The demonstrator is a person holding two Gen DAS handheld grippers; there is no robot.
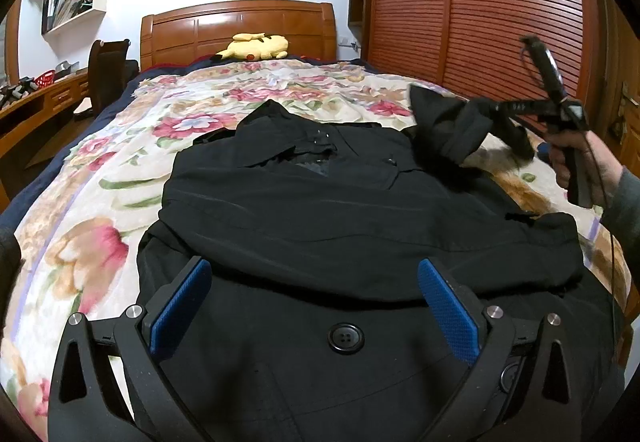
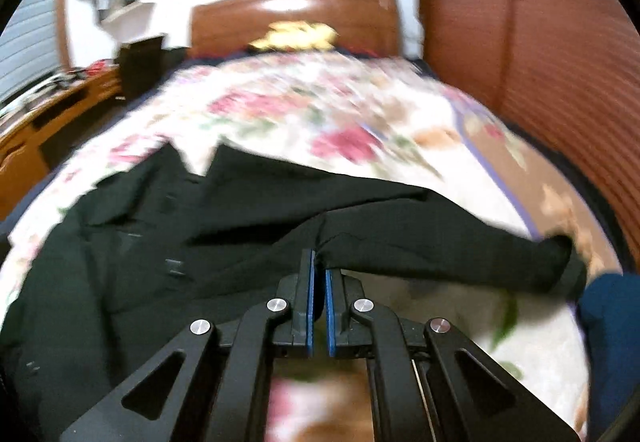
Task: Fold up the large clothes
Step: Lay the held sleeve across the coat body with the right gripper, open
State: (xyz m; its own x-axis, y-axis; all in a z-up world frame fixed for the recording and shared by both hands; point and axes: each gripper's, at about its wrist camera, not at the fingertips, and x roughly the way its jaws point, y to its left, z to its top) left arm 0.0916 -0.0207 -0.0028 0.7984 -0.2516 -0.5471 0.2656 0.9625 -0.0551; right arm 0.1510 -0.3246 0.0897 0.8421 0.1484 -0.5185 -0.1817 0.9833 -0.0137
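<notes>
A black coat (image 1: pixel 340 226) lies spread across the floral blanket (image 1: pixel 100 209) on the bed, collar toward the wooden headboard (image 1: pixel 240 25). My left gripper (image 1: pixel 316 302) hovers above its lower front, jaws wide apart, near a large button (image 1: pixel 346 338). My right gripper (image 2: pixel 319 274) has its jaws clamped on the coat's right sleeve (image 2: pixel 440 246), holding it raised off the blanket.

black linkage arms, silver screws, blue ribbed fingers (image 1: pixel 182 310), grey sleeve (image 1: pixel 624 209).
</notes>
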